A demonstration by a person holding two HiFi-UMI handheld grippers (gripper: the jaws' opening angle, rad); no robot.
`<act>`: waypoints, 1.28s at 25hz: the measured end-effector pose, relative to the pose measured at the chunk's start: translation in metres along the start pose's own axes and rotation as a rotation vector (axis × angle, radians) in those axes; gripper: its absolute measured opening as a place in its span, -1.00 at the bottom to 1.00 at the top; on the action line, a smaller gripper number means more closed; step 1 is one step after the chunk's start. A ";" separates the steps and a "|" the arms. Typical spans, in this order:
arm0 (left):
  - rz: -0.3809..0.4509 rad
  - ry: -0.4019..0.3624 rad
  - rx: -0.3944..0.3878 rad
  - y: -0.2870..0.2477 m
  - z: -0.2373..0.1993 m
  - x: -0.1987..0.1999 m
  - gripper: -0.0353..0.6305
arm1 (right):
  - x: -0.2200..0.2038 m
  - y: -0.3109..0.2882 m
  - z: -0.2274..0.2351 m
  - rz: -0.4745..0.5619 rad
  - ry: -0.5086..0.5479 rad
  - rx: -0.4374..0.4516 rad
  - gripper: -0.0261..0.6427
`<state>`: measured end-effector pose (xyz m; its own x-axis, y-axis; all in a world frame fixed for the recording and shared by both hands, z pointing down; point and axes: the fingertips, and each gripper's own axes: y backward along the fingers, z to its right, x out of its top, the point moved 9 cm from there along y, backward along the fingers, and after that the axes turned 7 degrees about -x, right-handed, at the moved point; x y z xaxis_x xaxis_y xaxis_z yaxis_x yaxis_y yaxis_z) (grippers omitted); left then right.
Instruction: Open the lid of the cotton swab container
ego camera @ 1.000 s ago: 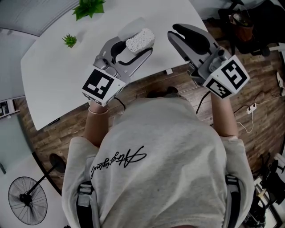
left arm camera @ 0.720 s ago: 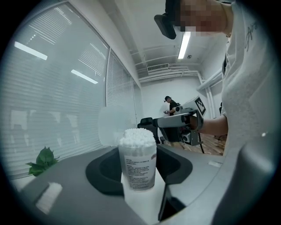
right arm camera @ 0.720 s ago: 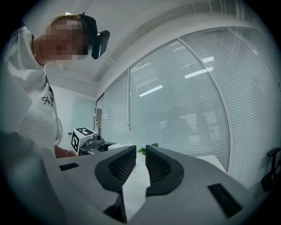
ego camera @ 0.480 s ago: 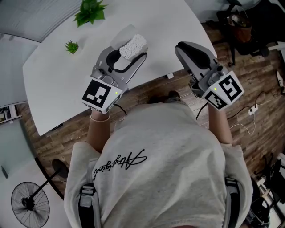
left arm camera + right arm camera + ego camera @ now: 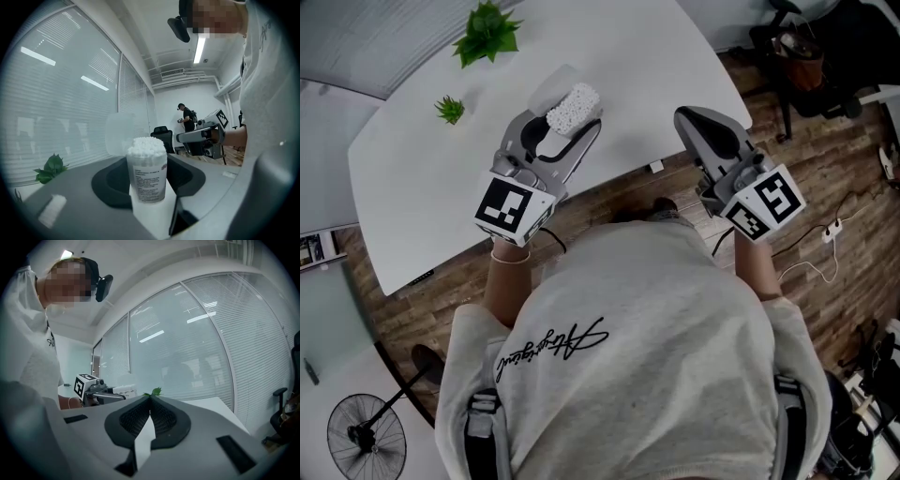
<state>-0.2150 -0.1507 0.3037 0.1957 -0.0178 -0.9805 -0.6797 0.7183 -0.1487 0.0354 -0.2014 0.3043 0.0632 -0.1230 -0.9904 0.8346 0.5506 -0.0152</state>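
Observation:
The cotton swab container (image 5: 572,108) is a clear tub packed with white swabs, and its translucent lid (image 5: 551,89) stands flipped open at the far side. My left gripper (image 5: 572,128) is shut on the tub's body over the white table. In the left gripper view the container (image 5: 147,176) stands upright between the jaws, with the lid (image 5: 118,133) raised behind it. My right gripper (image 5: 701,120) hangs apart to the right, past the table's edge. Its jaws have just been closing and now meet with nothing between them; the right gripper (image 5: 150,401) shows shut in its own view too.
The white table (image 5: 422,178) carries a larger green plant (image 5: 487,28) and a small one (image 5: 449,109) at the far left. Wooden floor lies below, with a fan (image 5: 364,433) at the lower left, a dark chair (image 5: 806,47) and cables (image 5: 825,230) at the right.
The right gripper's jaws have gone from apart to shut, and it has drawn down and away from the container. The left gripper with the open container has barely shifted.

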 end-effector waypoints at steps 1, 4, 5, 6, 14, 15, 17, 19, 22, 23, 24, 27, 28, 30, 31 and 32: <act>0.001 0.002 -0.001 0.000 0.000 0.000 -0.30 | -0.001 0.001 0.000 0.001 -0.003 -0.003 -0.92; 0.002 0.004 -0.006 -0.001 0.001 -0.001 -0.30 | -0.002 0.003 0.001 0.002 -0.013 -0.008 -0.92; 0.003 0.005 -0.007 -0.001 0.001 -0.001 -0.30 | -0.003 0.003 0.001 0.001 -0.013 -0.008 -0.92; 0.003 0.006 -0.008 -0.001 0.001 -0.001 -0.30 | -0.003 0.003 0.001 0.000 -0.010 -0.009 -0.92; -0.006 -0.008 -0.005 -0.003 0.001 -0.003 -0.30 | -0.006 0.002 -0.003 -0.030 0.059 -0.033 -0.92; -0.005 -0.006 -0.004 -0.003 0.001 -0.004 -0.30 | -0.006 0.002 -0.003 -0.026 0.055 -0.033 -0.92; -0.003 -0.004 -0.004 -0.002 0.001 -0.004 -0.30 | -0.007 0.002 -0.003 -0.011 0.041 -0.032 -0.92; -0.004 -0.006 -0.006 -0.002 0.002 -0.003 -0.30 | -0.007 0.003 -0.003 -0.001 0.031 -0.034 -0.92; -0.008 -0.009 -0.011 -0.002 0.002 -0.003 -0.30 | -0.009 0.002 -0.005 -0.004 0.033 -0.038 -0.92; -0.009 -0.011 -0.012 -0.002 0.002 -0.003 -0.30 | -0.009 0.002 -0.005 -0.006 0.033 -0.039 -0.92; -0.009 -0.012 -0.012 -0.003 0.002 -0.002 -0.30 | -0.010 0.002 -0.004 -0.009 0.033 -0.041 -0.92; -0.005 -0.012 -0.014 -0.004 0.004 -0.002 -0.30 | -0.011 0.003 -0.005 -0.013 0.032 -0.044 -0.92; -0.005 -0.014 -0.016 -0.005 0.005 -0.001 -0.30 | -0.011 0.004 -0.005 -0.014 0.033 -0.043 -0.92; -0.004 -0.018 -0.022 -0.006 0.008 0.000 -0.30 | -0.010 0.006 -0.006 -0.015 0.037 -0.039 -0.92; -0.002 -0.017 -0.026 -0.007 0.009 0.000 -0.30 | -0.010 0.007 -0.007 -0.014 0.039 -0.038 -0.92; -0.001 -0.017 -0.030 -0.007 0.010 0.000 -0.30 | -0.010 0.008 -0.007 -0.014 0.042 -0.038 -0.92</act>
<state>-0.2029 -0.1491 0.3056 0.2084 -0.0066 -0.9780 -0.7003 0.6970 -0.1539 0.0374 -0.1901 0.3134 0.0279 -0.0972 -0.9949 0.8136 0.5804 -0.0338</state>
